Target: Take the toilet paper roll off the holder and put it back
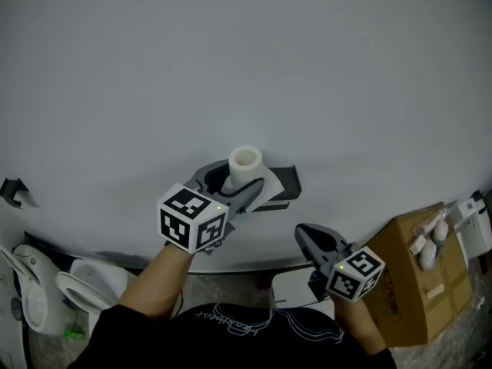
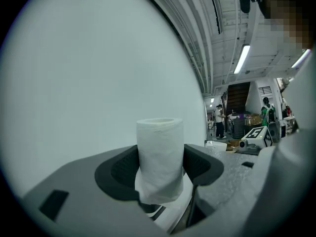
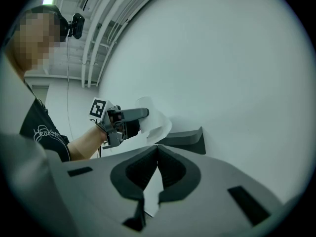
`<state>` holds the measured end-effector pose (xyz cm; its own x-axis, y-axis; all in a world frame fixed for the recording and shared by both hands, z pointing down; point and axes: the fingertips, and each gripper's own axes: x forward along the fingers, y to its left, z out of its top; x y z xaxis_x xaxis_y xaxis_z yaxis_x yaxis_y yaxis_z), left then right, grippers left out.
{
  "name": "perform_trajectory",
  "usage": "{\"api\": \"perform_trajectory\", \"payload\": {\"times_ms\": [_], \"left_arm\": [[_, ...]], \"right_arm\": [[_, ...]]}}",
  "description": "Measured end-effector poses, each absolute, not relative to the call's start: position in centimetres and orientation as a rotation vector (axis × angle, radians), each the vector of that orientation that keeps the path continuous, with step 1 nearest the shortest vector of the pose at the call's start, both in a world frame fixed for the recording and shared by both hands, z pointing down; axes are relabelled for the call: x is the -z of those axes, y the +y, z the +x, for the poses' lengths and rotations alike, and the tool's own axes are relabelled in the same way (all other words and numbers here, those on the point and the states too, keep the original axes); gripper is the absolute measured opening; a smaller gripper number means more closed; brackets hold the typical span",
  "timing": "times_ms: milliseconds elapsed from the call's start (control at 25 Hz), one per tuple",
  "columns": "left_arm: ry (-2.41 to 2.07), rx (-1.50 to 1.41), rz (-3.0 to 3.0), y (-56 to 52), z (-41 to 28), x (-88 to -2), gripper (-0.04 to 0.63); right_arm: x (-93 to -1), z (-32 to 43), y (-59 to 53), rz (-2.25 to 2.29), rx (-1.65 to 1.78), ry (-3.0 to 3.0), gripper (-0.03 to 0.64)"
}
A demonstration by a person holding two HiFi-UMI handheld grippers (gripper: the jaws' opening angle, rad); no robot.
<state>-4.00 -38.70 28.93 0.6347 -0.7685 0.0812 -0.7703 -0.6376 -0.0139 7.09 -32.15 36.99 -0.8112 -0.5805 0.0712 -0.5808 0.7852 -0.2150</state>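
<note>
The white toilet paper roll [image 2: 159, 157] is held upright, clamped between the jaws of the left gripper [image 1: 234, 183]. It is kept close to the white wall [image 1: 246, 60], just beside the dark grey wall-mounted holder [image 1: 283, 181]. The jaws of the right gripper [image 3: 157, 152] are closed together on nothing, apart from the roll.
</note>
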Motion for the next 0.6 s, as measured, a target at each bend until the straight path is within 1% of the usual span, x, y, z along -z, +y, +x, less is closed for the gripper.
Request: {"api": "perform_trajectory", "payload": {"times_ms": [600], "left_arm": [[-1.368, -0.364, 2.798, -43.3, -3.2, -32.3, 0.270]], "right_arm": [[-38.4, 7.7, -34.5, 0.980, -0.407, -2.949, 0.005]]}}
